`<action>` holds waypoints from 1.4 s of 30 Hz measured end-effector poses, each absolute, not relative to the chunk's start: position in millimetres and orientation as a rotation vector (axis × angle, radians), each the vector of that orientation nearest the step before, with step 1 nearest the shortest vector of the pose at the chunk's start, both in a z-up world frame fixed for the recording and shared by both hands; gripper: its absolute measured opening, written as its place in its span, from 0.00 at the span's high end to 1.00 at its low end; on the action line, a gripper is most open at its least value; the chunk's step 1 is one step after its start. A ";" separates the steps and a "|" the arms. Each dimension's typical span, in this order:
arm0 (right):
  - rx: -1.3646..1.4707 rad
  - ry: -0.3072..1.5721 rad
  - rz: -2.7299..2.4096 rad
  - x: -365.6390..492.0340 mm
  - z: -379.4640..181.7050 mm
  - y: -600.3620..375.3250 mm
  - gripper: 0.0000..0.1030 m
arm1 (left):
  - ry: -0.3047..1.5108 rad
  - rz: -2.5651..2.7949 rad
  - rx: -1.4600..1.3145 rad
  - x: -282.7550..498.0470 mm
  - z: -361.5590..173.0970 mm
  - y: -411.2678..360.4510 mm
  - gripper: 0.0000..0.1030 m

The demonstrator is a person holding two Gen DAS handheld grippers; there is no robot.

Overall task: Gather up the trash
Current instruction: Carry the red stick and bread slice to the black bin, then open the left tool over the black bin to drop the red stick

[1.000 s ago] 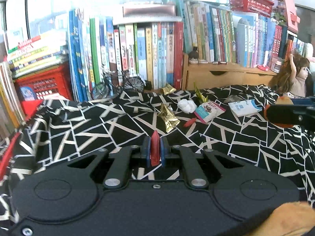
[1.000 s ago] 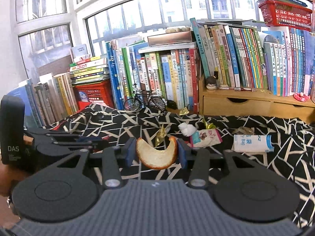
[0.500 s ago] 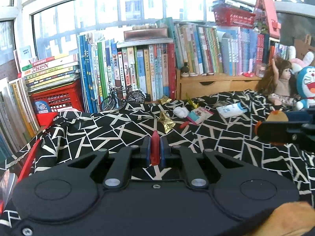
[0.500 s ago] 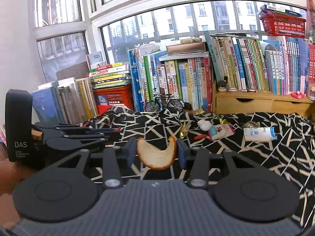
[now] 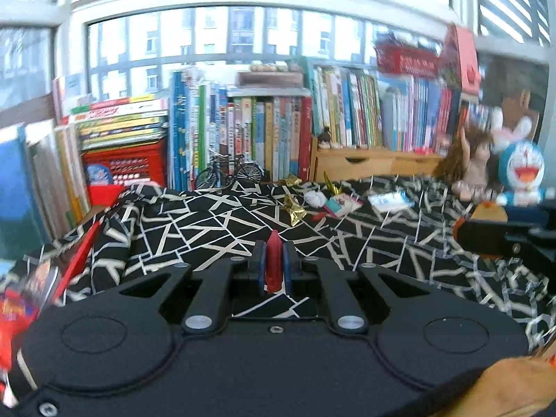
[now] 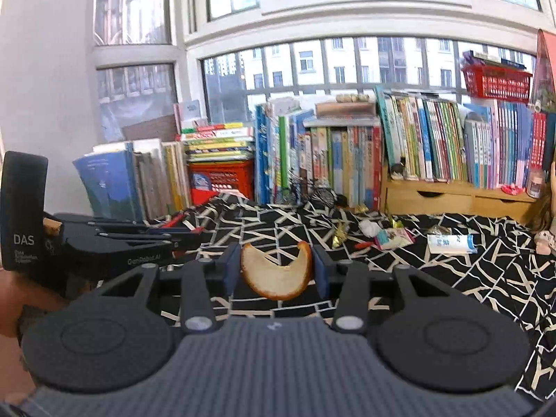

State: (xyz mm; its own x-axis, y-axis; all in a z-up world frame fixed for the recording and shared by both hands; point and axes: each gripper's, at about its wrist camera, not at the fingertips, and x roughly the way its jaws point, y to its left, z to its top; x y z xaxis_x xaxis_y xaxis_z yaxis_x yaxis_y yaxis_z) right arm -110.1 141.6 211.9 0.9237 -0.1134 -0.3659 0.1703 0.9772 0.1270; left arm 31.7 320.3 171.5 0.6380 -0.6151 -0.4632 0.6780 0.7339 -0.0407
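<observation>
My left gripper (image 5: 273, 264) is shut on a small red piece of trash (image 5: 273, 267), held above the black-and-white cloth (image 5: 194, 229). My right gripper (image 6: 277, 269) is shut on a curved orange peel (image 6: 276, 274). Far ahead on the cloth lie a gold wrapper (image 5: 294, 210), a white crumpled tissue (image 5: 314, 198), a pink snack packet (image 5: 342, 204), a small red scrap (image 5: 319, 216) and a white-blue packet (image 5: 391, 201). The same litter shows in the right wrist view: gold wrapper (image 6: 337, 238), tissue (image 6: 369, 226), pink packet (image 6: 394, 238), white-blue packet (image 6: 451, 243). The left gripper's body (image 6: 114, 243) appears at the left there.
Rows of books (image 5: 243, 139) and a red crate (image 5: 125, 166) line the back under the window. A toy bicycle (image 5: 229, 172) stands before them. A wooden drawer shelf (image 5: 368, 165), a doll (image 5: 471, 170) and a blue plush toy (image 5: 523, 173) sit at the right.
Both grippers have pulled back and risen from the litter, which now looks smaller and farther. Each keeps hold of its piece of trash.
</observation>
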 end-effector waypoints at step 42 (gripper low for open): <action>0.155 0.653 0.306 -147.6 131.5 368.7 0.54 | 0.944 -0.444 0.100 -79.2 1.1 568.4 0.91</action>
State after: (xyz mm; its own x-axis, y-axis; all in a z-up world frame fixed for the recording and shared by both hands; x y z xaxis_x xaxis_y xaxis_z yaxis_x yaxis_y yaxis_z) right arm -147.6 368.7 131.5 0.7515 0.3275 -0.5728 -0.2304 0.9437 0.2372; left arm -79.2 568.4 1.1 0.5040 -0.3242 -0.8005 0.4100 0.9056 -0.1086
